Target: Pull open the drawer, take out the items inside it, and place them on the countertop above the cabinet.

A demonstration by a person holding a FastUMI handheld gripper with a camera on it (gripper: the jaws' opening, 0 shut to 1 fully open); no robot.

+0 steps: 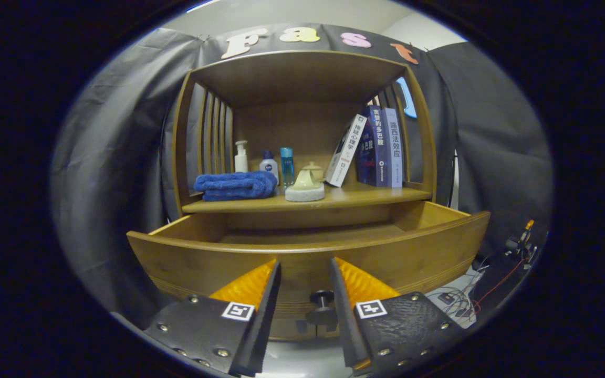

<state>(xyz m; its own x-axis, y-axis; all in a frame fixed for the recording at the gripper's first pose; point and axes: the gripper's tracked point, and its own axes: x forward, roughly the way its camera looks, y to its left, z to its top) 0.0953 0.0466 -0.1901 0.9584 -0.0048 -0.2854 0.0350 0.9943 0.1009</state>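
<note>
Gripper view: the drawer stands pulled out below the countertop. My gripper is open and empty, its fingers either side of the knob. I can't see any items inside; emptying is left, I judge.

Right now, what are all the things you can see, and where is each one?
wooden cabinet: 1, brown, before the booth wall
pulled-out wooden drawer: 1, brown, below the shelf; contents hidden
round dark drawer knob: 1, between the fingers
folded blue towel: 1, shelf left
white pump bottle: 1, behind the towel
white bottle with blue cap: 1, beside it
clear blue bottle: 1, next along
pale green teapot: 1, on a round grey stand
books: 3, white and blue, shelf right
gripper: 1, open around the knob, not touching
</note>
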